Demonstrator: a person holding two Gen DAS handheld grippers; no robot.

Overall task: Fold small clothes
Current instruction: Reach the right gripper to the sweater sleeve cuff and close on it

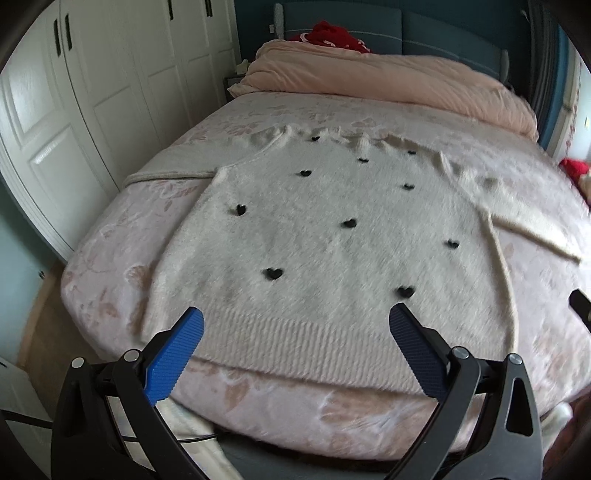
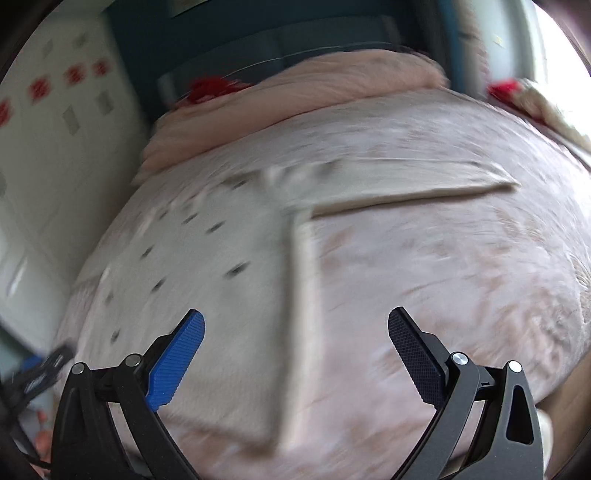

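Cream-white fuzzy knit sweater with small black hearts (image 1: pixel 332 236) lies spread flat, front up, on the pink floral-patterned bedspread (image 1: pixel 110 236), its ribbed hem toward the near edge of the bed and its neckline toward the rolled peach-pink duvet (image 1: pixel 406 81) at the head. The left wrist view is sharp: it shows the left gripper (image 1: pixel 295 321) hovering above the hem with its blue-padded fingers spread wide and nothing between them, white panelled wardrobe doors (image 1: pixel 74 110) on the left, a dark teal padded headboard (image 1: pixel 369 22), a red fabric item (image 1: pixel 328 35) behind the duvet, and one sleeve stretched out to the right. The right wrist view is heavily motion-blurred; the hearts read only as dark streaks, but it shows the sweater (image 2: pixel 221 295) from its right side, with the side seam and the outstretched sleeve running across the bedspread (image 2: pixel 443 277). The right gripper (image 2: pixel 295 321) is also spread open and empty, poised over the sweater's lower right edge. No lettering or brand mark can be read in either view.
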